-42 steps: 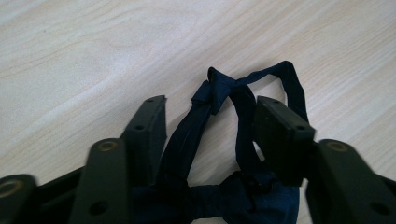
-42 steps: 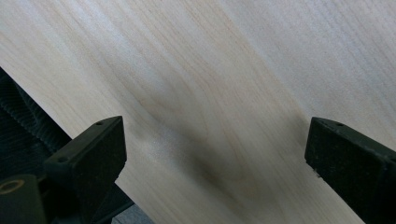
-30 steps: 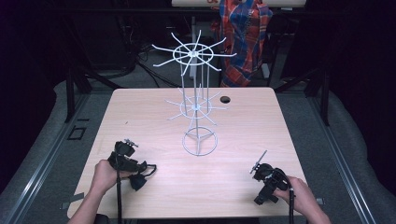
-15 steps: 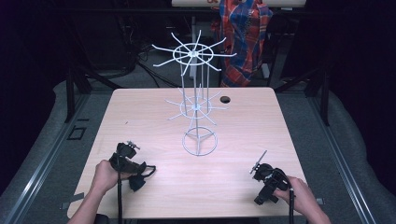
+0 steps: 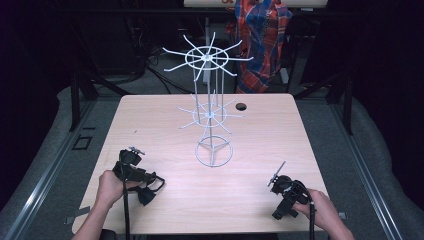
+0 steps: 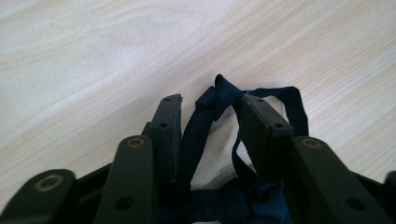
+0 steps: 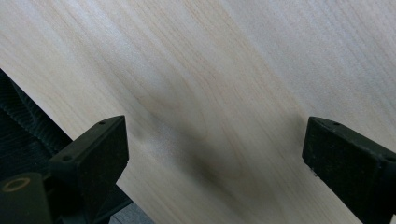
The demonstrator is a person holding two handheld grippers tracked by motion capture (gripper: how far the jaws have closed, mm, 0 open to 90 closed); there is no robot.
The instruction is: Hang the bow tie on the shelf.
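My left gripper (image 5: pixel 145 189) lies low over the near left of the wooden table (image 5: pixel 300 135), held by a hand. In the left gripper view a dark navy fabric strap (image 6: pixel 205 121) with a knotted fold runs between the jaws of the left gripper (image 6: pixel 210 109) and loops past the right one. These jaws have just been opening; a gap shows between the pads, and the strap lies loose in it. My right gripper (image 5: pixel 282 207) rests at the near right, and in its own view the right gripper (image 7: pixel 215 154) stands wide open over bare wood.
A white wire display rack (image 5: pixel 212 115) with two tiers of spoke hooks stands on a ring base at the table's middle. A round cable hole (image 5: pixel 241 106) sits behind it. A person in a plaid shirt (image 5: pixel 262 40) stands beyond the far edge. Dark carpet (image 7: pixel 18 116) borders the table.
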